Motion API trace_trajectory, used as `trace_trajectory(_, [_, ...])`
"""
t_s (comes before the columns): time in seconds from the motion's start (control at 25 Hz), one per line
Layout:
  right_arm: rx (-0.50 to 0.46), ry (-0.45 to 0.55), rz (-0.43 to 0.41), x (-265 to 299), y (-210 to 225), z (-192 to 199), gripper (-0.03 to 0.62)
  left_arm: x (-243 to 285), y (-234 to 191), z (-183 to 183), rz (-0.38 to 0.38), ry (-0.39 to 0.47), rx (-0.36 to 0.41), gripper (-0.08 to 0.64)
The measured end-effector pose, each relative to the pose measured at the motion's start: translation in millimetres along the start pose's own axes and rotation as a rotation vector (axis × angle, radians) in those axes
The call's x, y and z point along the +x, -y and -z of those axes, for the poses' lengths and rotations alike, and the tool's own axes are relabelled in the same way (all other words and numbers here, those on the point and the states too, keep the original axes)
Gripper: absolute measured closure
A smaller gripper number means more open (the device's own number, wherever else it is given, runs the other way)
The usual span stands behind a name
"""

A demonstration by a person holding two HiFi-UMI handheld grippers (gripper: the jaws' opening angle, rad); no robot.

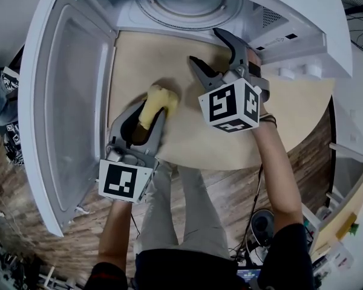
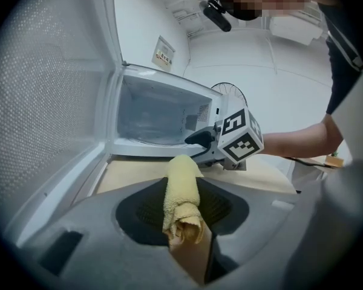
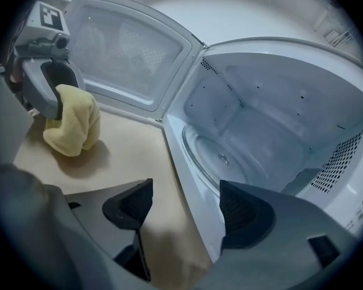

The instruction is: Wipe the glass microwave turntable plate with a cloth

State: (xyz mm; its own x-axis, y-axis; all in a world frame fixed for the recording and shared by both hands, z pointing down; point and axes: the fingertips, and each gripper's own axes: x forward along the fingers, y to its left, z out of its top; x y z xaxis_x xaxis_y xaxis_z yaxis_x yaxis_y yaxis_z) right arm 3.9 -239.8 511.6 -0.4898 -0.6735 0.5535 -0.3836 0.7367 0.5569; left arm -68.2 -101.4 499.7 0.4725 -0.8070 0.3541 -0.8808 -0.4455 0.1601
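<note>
The glass turntable plate (image 1: pixel 181 3) lies inside the open white microwave (image 1: pixel 302 23); in the right gripper view the plate (image 3: pixel 221 159) is just past my jaws. A rolled yellow cloth (image 1: pixel 158 100) sits on the beige table with my left gripper (image 1: pixel 148 116) shut on it. In the left gripper view the cloth (image 2: pixel 183 192) stands up between the dark pads. My right gripper (image 1: pixel 207 46) is open and empty, hovering at the microwave's front edge, to the right of the cloth. In its own view the right gripper (image 3: pixel 184 207) frames the cavity's sill, with the cloth (image 3: pixel 72 125) far left.
The microwave door (image 1: pixel 66 101) swings wide to the left beside my left gripper. The round table (image 1: pixel 290 113) ends just below both grippers, above a wooden floor (image 1: pixel 230 192). A person's legs (image 1: pixel 181 210) stand at the table's near edge.
</note>
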Motion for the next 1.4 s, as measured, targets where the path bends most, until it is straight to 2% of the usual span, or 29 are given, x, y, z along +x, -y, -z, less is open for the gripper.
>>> trace_trajectory(0.44, [0.022,-0.023,0.023,10,-2,6,0.291,11,-7,-6,-0.004,0.006,-0.013,0.426])
trace_trajectory(0.68, [0.032,-0.017,0.027,10,-2,6,0.291,20,-18,-21,-0.030,0.059,0.001,0.426])
trace_trajectory(0.92, [0.040,-0.010,0.032,10,-2,6,0.291,40,-30,-55,-0.060,0.146,0.012,0.426])
trace_trajectory(1.08, [0.042,-0.004,0.035,10,-1,6,0.291,58,-37,-80,-0.071,0.197,0.059,0.426])
trace_trajectory(1.28, [0.047,-0.004,0.036,10,-1,7,0.291,80,-48,-100,-0.106,0.188,0.192,0.426])
trace_trajectory(1.4, [0.046,-0.003,0.035,10,-1,6,0.291,90,-63,-114,-0.144,0.216,0.193,0.426])
